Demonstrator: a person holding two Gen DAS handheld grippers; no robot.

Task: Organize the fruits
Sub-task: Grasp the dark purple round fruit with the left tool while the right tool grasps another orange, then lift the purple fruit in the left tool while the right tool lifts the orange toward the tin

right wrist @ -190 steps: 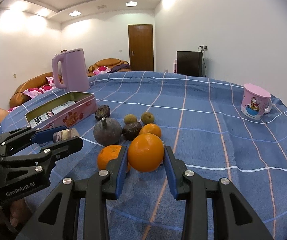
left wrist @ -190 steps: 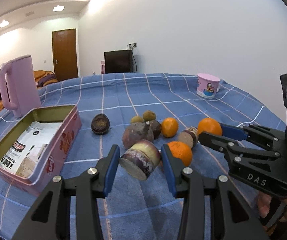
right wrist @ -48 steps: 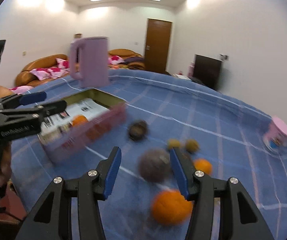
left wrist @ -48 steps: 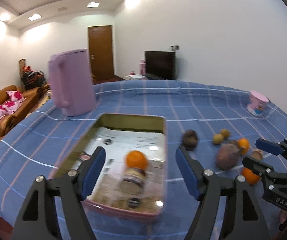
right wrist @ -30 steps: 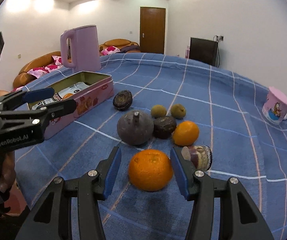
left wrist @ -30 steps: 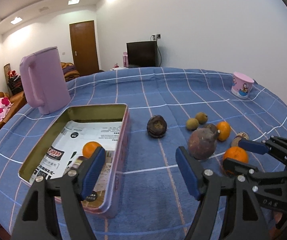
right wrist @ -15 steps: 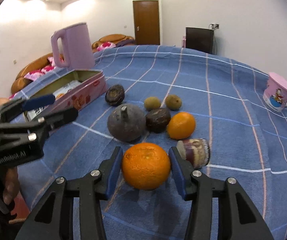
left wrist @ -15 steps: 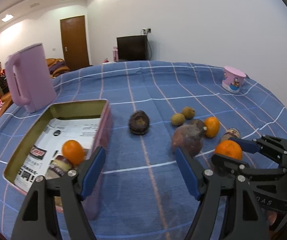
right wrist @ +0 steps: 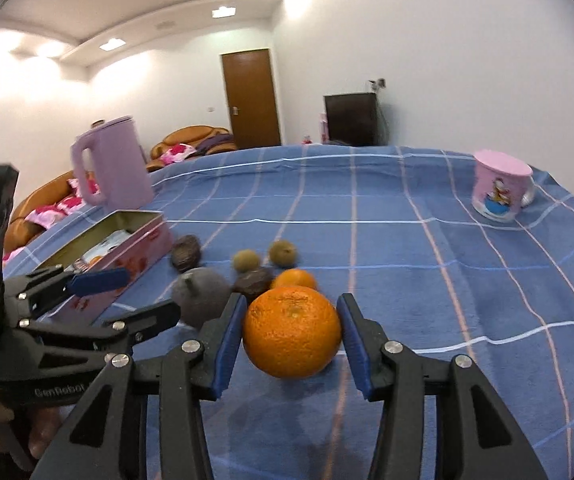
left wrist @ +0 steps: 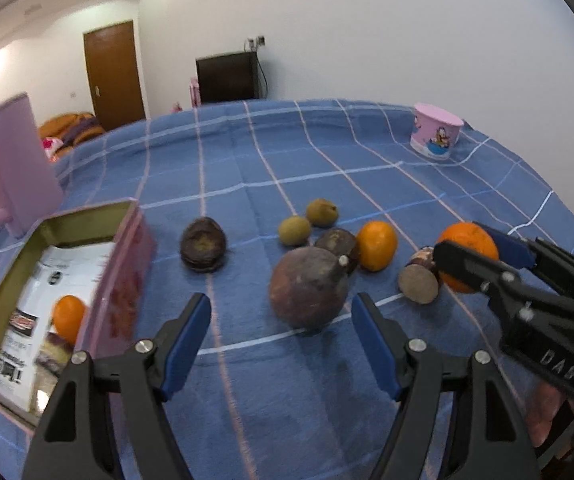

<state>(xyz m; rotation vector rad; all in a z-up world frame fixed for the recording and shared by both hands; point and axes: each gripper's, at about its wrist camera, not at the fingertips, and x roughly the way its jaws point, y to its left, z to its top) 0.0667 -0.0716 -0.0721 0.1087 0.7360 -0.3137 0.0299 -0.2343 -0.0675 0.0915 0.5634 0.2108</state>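
My left gripper [left wrist: 281, 344] is open and empty, its fingers on either side of a large dark purple round fruit [left wrist: 307, 287] just ahead. My right gripper [right wrist: 291, 340] has its pads against a big orange [right wrist: 291, 331], which looks lifted off the cloth; it also shows in the left wrist view [left wrist: 467, 256]. A small orange [left wrist: 377, 245], a dark wrinkled fruit [left wrist: 202, 244], two green-brown fruits [left wrist: 294, 230] and a cut purple piece [left wrist: 419, 276] lie on the blue cloth. The pink tin [left wrist: 127, 264] at left holds an orange [left wrist: 68, 316].
A pink kettle [left wrist: 11, 172] stands behind the tin at the far left. A pink cartoon cup [left wrist: 435, 136] stands at the back right. The blue checked tablecloth [left wrist: 327, 160] stretches back to the far edge.
My right gripper has closed onto the big orange and raised it. My left gripper has moved right from the tin and now frames the large purple fruit.
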